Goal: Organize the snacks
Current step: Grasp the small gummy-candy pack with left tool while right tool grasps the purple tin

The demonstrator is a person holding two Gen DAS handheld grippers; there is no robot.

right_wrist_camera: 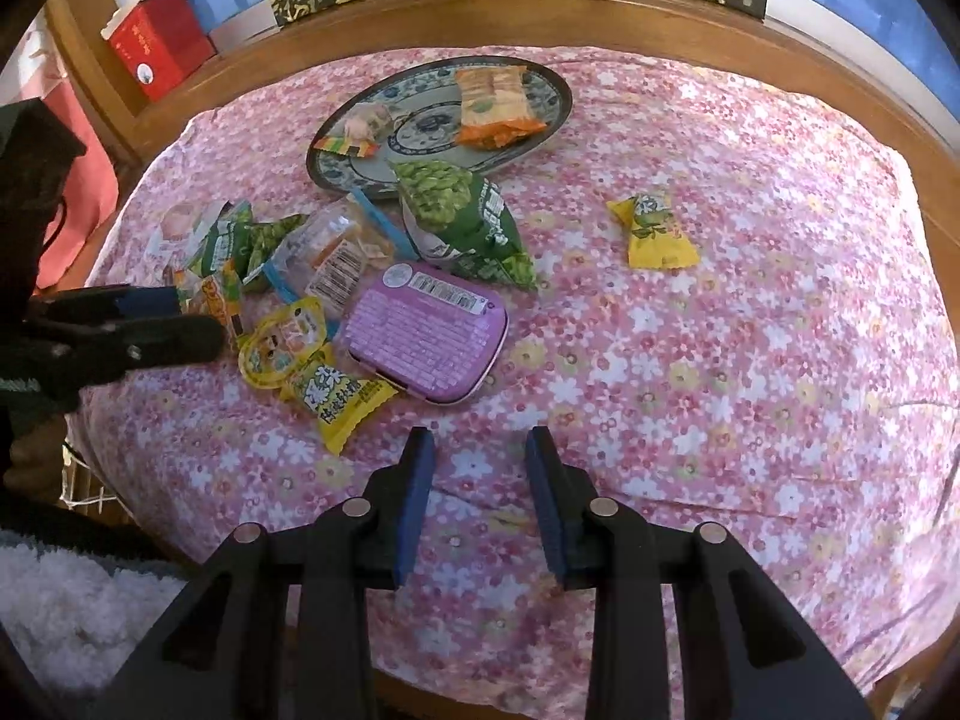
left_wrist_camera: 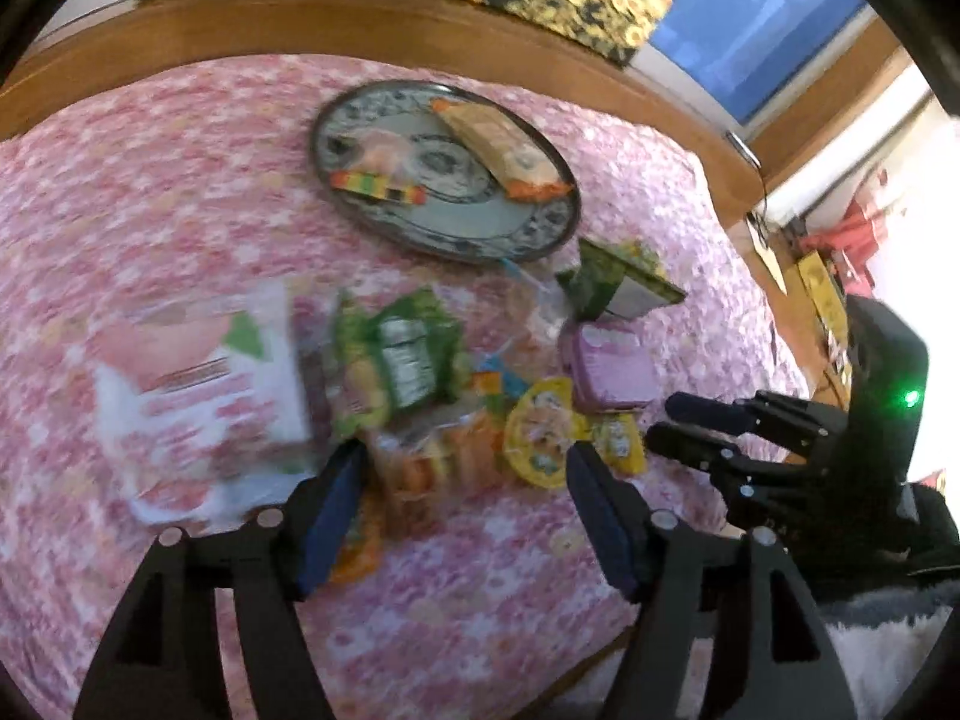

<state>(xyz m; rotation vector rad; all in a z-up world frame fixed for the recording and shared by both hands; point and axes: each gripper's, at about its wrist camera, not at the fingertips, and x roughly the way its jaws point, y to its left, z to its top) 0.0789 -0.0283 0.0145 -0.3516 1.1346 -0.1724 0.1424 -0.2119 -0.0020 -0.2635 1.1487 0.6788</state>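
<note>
A blue-patterned plate (left_wrist_camera: pixel 456 222) (right_wrist_camera: pixel 561 99) at the back of the table holds an orange cracker packet (left_wrist_camera: pixel 504 150) (right_wrist_camera: pixel 492 105) and a striped candy (left_wrist_camera: pixel 378 186) (right_wrist_camera: pixel 345 144). In front of it lies a pile: a purple tin (right_wrist_camera: pixel 426 336) (left_wrist_camera: pixel 612 366), a green pea bag (right_wrist_camera: pixel 468 210), yellow packets (right_wrist_camera: pixel 336 396), a pink-and-white bag (left_wrist_camera: pixel 204 384). My left gripper (left_wrist_camera: pixel 465 480) (right_wrist_camera: pixel 180 324) hangs open just over a clear packet of orange crackers (left_wrist_camera: pixel 420 468). My right gripper (right_wrist_camera: pixel 480 456) (left_wrist_camera: pixel 678 420) stands narrowly open over bare cloth, with nothing between its pads.
A lone yellow candy (right_wrist_camera: pixel 654 231) lies apart on the right of the pink floral cloth (right_wrist_camera: pixel 720 390). The round table has a raised wooden rim (right_wrist_camera: pixel 600 6). A red box (right_wrist_camera: pixel 156 42) stands beyond it at the left. A fluffy white sleeve (right_wrist_camera: pixel 72 600) shows at the near edge.
</note>
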